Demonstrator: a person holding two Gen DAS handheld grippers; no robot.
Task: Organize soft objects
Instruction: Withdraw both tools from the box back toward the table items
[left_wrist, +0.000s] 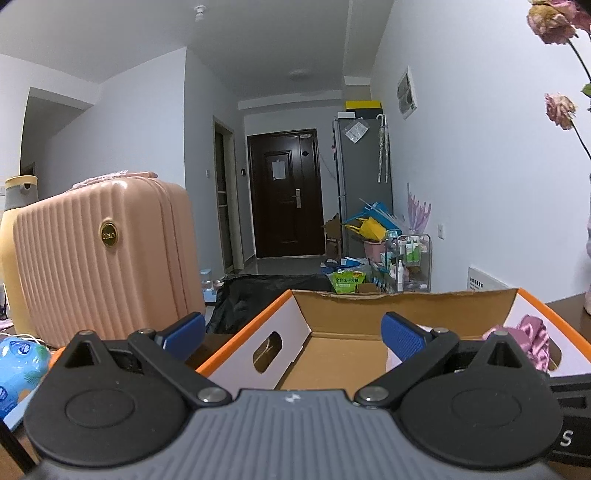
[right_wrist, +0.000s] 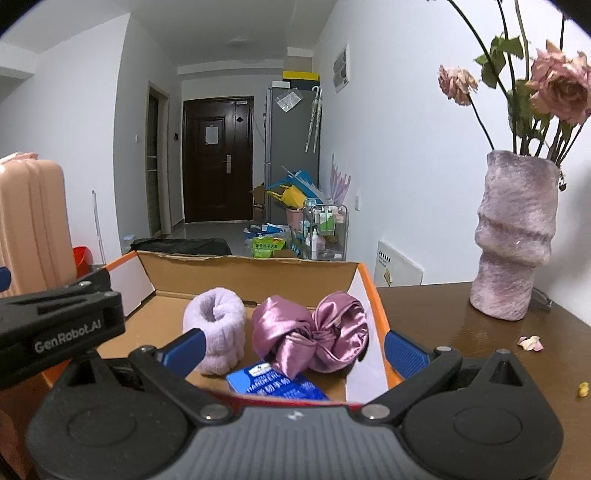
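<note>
The left tongs (left_wrist: 293, 328) are spread wide and hold nothing. Their blue pads (left_wrist: 402, 338) hang over the near left part of an open cardboard box (left_wrist: 295, 321) with orange rims and white outer walls. The left pad sits outside the box's left wall; the right pad is above the bare cardboard floor.

The right tongs (right_wrist: 293, 345) are also spread wide and empty. They hover over the near end of the same box (right_wrist: 251, 277), on its right side. Between their pads (right_wrist: 404, 349), inside the box, lie three soft things. A lilac fuzzy roll (right_wrist: 218, 328) sits left of centre. Just beside it on the right, touching or nearly so, is a pink satin bundle (right_wrist: 312, 334), gathered into a knot at its middle and reaching the box's right wall. In front of both, closest to the camera, a blue tissue pack (right_wrist: 277, 384) lies flat, its far edge tucked under the satin. In the left view only a corner of the satin (left_wrist: 533, 338) shows at the box's right wall.

The black body of the left tongs, lettered GenRobot.AI, enters the right view from the left.

The box rests on a dark wooden counter (right_wrist: 443, 317). To the right on the counter stands a mauve fuzzy vase (right_wrist: 513, 240) of faded pink roses (right_wrist: 557, 88), with a fallen petal (right_wrist: 530, 343) near it. Left of the box stands a peach ribbed suitcase (left_wrist: 103, 258).
</note>
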